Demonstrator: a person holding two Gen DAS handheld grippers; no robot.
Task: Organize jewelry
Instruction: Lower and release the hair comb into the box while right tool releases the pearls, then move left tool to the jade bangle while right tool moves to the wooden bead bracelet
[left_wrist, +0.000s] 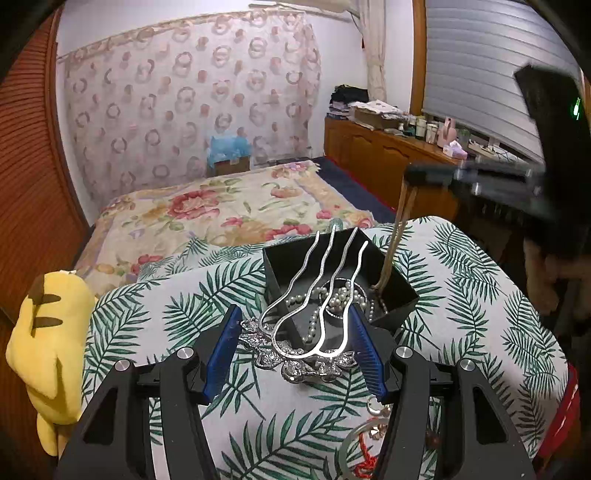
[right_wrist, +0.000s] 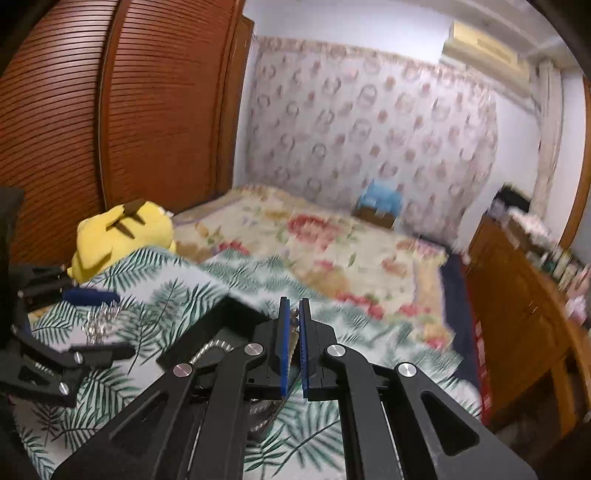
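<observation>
A black divided jewelry box sits on the leaf-print table and holds pearl strands. A silver rhinestone hair comb leans with its prongs over the box, its ornate base on the cloth between the pads of my open left gripper. My right gripper is shut on a beige beaded cord. In the left wrist view that cord hangs from the right gripper down into the box. The box shows blurred in the right wrist view.
A silver hoop with a red cord and a small gold piece lie on the cloth near my left gripper. A yellow plush toy sits at the table's left edge. A floral bed lies beyond, with a wooden cabinet to the right.
</observation>
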